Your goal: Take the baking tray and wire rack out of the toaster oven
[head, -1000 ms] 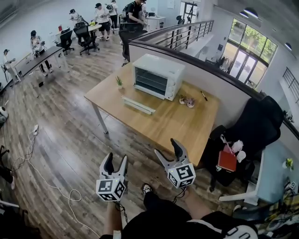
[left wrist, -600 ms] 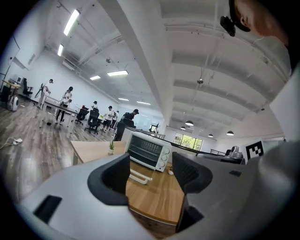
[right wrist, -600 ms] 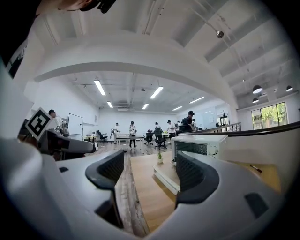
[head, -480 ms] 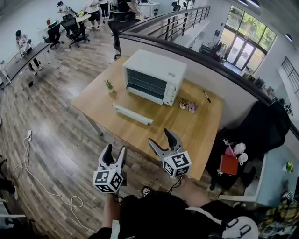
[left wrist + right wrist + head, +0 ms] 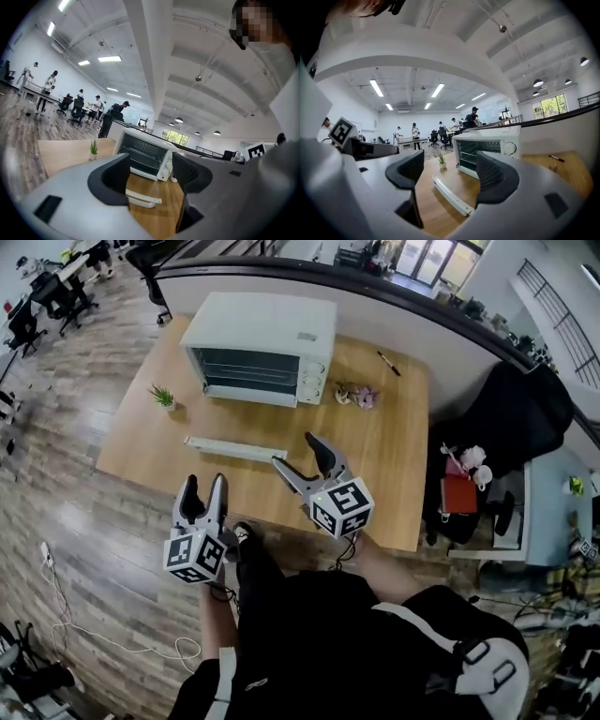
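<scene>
I hold both grippers short of the work, and neither has anything in it. The left gripper point(image 5: 204, 488) hangs just off the table's point(image 5: 394, 474) near edge with its fingers a modest gap apart. The right gripper point(image 5: 296, 452) is over the near edge with its fingers spread wide, which I judge suits taking a tray lip or the door handle. The oven point(image 5: 260, 348) stands at the far edge toward the left corner, front facing me, so both gripper views look straight at it. Behind its front I see bars that I take for the rack. The tray I cannot make out, so I judge both are inside and nothing is out yet. A white bar point(image 5: 234, 448) lies on the table between the oven and my grippers, and I will have to reach over it. A plant point(image 5: 163, 397) sits near the left edge, and a pen point(image 5: 388, 363) lies by the far edge, well clear of my reach.
</scene>
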Demonstrator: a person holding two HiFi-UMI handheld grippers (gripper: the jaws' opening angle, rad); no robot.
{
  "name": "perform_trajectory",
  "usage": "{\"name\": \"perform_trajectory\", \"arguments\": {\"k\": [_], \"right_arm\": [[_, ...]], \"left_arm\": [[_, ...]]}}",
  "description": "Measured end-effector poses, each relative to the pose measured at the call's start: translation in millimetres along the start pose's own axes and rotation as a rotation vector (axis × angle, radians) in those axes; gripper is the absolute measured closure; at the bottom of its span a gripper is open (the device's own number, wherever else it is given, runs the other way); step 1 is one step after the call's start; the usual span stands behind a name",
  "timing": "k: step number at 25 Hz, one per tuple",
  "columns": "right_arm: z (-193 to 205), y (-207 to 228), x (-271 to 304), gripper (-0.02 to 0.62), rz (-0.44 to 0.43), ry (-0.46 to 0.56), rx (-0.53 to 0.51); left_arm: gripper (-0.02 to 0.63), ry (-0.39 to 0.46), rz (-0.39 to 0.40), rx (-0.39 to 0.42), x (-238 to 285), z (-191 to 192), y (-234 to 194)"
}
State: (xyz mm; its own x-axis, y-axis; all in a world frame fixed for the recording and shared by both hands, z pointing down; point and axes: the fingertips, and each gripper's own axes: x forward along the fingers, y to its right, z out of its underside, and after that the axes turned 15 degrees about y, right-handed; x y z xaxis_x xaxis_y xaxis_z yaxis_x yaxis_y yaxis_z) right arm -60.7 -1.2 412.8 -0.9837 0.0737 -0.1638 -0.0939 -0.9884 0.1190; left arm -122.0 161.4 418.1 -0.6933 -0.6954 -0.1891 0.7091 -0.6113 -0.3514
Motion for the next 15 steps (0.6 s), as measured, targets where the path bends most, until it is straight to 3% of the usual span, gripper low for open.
{"name": "perform_trajectory", "arguments": {"k": [4, 10, 15], "right_arm": [[12, 24, 32, 0.249, 0.156, -0.031, 0.008], [36, 58, 98, 0.249, 0.313, -0.062, 0.018], [72, 69, 119, 0.25, 0.478, -0.086, 0.137]], "left_arm": [[0.339, -0.101, 0.122, -0.068, 66, 18, -23], [0.339, -0.216, 0.231, -0.108, 154, 36, -73], [0.339, -0.344, 0.319, -0.168, 194, 68, -100]]}}
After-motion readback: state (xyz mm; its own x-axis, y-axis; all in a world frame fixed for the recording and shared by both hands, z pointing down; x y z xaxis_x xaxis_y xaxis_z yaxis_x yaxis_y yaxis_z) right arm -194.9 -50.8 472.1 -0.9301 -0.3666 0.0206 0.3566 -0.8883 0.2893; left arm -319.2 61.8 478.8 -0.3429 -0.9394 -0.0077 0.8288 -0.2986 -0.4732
